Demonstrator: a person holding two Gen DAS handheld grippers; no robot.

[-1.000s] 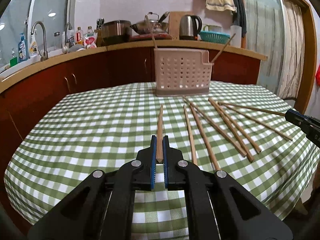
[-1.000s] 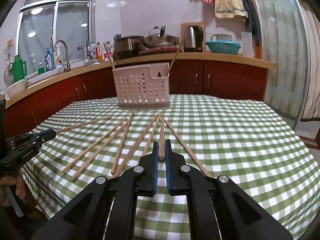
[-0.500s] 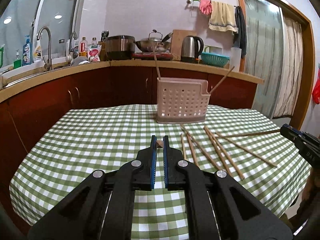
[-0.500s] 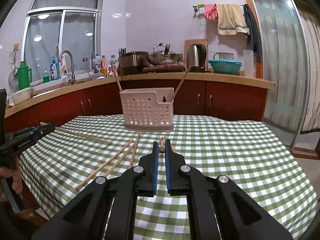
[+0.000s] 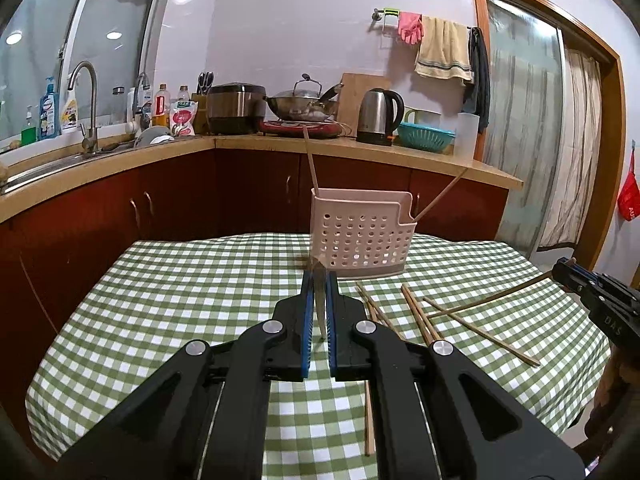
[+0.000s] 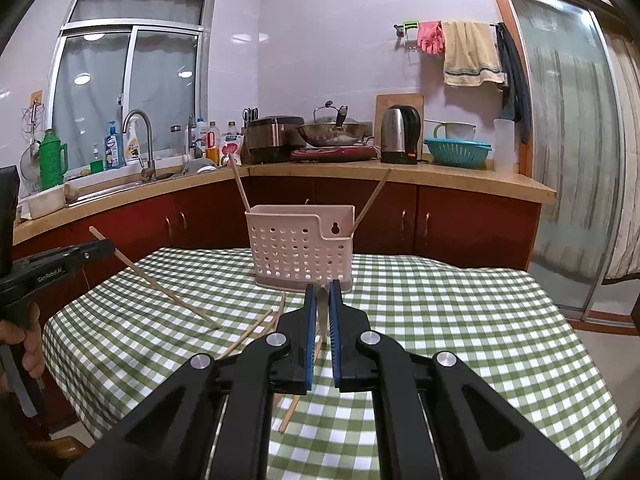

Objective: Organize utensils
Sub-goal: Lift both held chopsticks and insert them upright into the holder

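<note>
A pink perforated utensil holder [image 5: 362,236] stands at the far side of the checked table [image 5: 180,304] with two chopsticks leaning out of it; it also shows in the right wrist view [image 6: 300,246]. My left gripper [image 5: 319,276] is shut on a wooden chopstick [image 5: 320,300], lifted above the table and hanging down. My right gripper [image 6: 321,290] is shut on another chopstick [image 6: 322,316], also lifted. Several loose chopsticks [image 5: 416,312] lie on the cloth in front of the holder.
A kitchen counter [image 5: 256,148] with sink, bottles, rice cooker, wok and kettle runs behind the table. The right gripper shows at the right edge of the left wrist view [image 5: 560,270], and the left gripper at the left of the right wrist view [image 6: 110,246].
Both grippers have risen from the table, each lifting its chopstick off the cloth. The views now look more level at the holder.
</note>
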